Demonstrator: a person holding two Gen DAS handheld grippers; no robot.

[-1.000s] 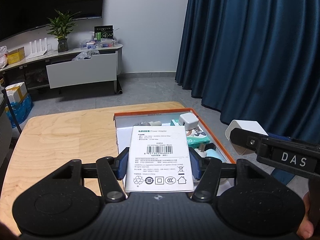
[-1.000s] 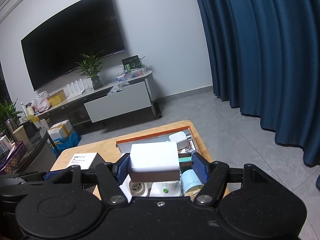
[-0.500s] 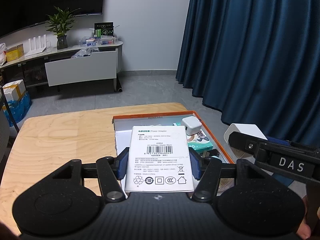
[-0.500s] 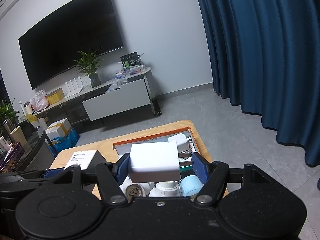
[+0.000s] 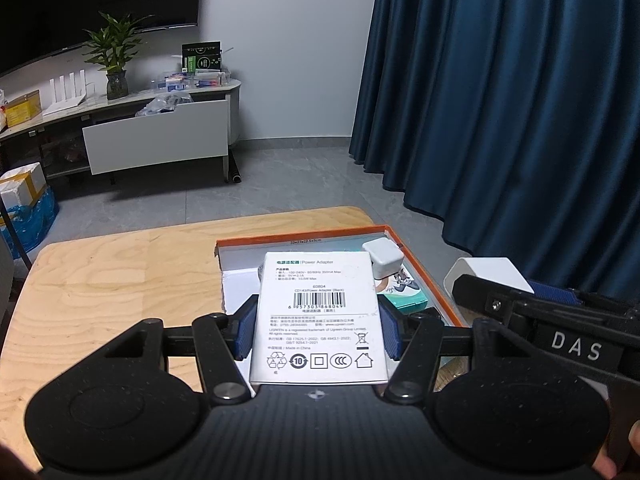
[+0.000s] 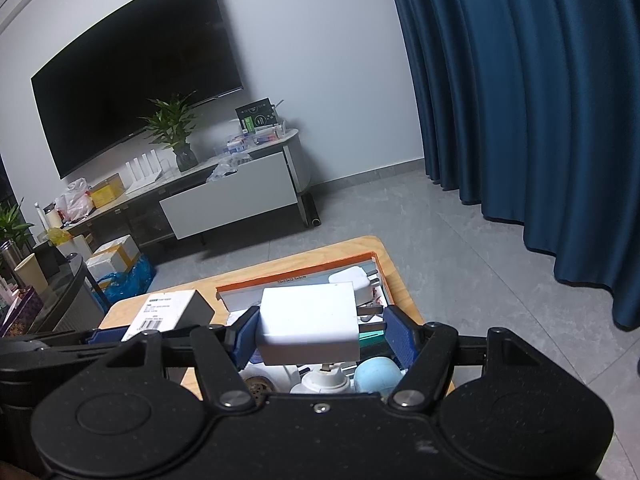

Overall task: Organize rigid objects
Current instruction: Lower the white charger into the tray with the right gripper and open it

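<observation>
Left wrist view — wooden table [image 5: 120, 280], blue curtain [image 5: 500, 100]; left claw [image 5: 318, 332] grips adapter box [image 5: 320, 320].

Home living room. Large wall-mounted TV [image 6: 136, 96] above a low media cabinet [image 6: 224, 200] with a potted plant [image 6: 174, 136]; floor-length blue curtains [image 6: 532, 100]; grey tiled floor [image 6: 420, 216]; cluttered boxes [image 6: 116, 256] beside it.

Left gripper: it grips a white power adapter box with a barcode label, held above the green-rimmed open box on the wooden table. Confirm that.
One detail is wrong: the open box's rim is orange, not green, as the left wrist view shows. The rest stands: the left gripper grips the white power adapter box with a barcode label above that box on the wooden table.
</observation>
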